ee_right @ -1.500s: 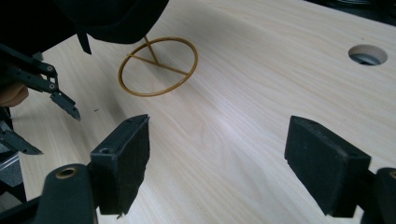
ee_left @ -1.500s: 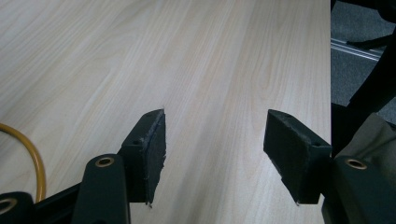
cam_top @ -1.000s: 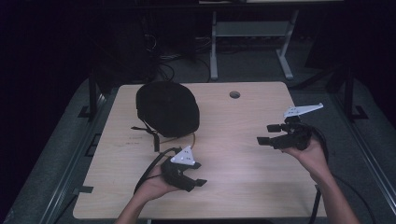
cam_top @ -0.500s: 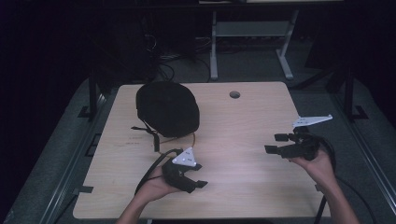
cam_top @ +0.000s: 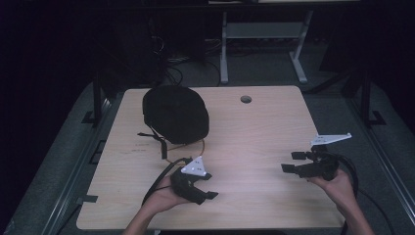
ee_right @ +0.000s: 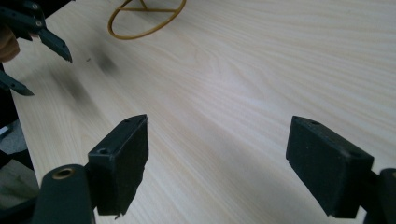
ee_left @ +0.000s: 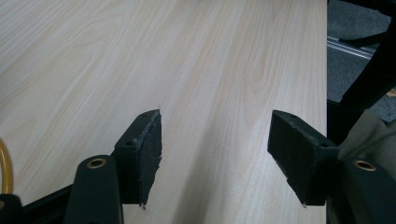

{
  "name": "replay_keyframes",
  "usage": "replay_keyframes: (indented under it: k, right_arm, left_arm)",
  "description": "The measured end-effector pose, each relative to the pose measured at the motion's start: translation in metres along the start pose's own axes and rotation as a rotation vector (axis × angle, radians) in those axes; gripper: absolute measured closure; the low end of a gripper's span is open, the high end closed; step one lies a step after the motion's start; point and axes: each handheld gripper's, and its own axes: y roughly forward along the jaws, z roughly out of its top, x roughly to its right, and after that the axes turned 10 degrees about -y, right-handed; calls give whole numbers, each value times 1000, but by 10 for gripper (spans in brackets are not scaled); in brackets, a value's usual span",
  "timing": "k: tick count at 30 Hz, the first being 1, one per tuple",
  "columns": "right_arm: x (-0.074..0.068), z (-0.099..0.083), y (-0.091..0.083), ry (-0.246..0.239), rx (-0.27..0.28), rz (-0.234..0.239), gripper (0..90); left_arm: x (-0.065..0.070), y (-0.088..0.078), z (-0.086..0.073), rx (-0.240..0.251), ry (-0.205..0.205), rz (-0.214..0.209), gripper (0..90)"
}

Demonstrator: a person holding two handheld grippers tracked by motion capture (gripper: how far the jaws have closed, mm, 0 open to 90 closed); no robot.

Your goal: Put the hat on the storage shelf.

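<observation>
Reaching toward the black helmet (cam_top: 174, 113) at upper left of centre, the left gripper (cam_top: 209, 185) and right gripper (cam_top: 288, 162), both wide open and empty, may snag its dangling strap (cam_top: 155, 138) or push it away.

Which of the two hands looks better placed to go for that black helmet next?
The left, I'd guess. The left tongs sit just in front of the black helmet, close to its strap, jaws open with nothing between them. The right tongs, also open, hover far across the table.
</observation>
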Motion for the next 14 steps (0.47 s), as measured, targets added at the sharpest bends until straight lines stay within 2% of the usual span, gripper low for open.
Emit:
replay_keyframes:
  k: [7, 11, 14]
  right_arm:
    - [-5, -20, -1, 17, -1, 0, 206]
    - [-11, -30, -1, 16, -12, 1, 206]
    - [-16, -36, -2, 13, -15, 3, 204]
  left_arm:
    - [2, 1, 0, 12, -9, -3, 326]
    - [2, -2, 3, 42, -35, -50, 318]
    - [4, -6, 7, 67, -41, -62, 306]
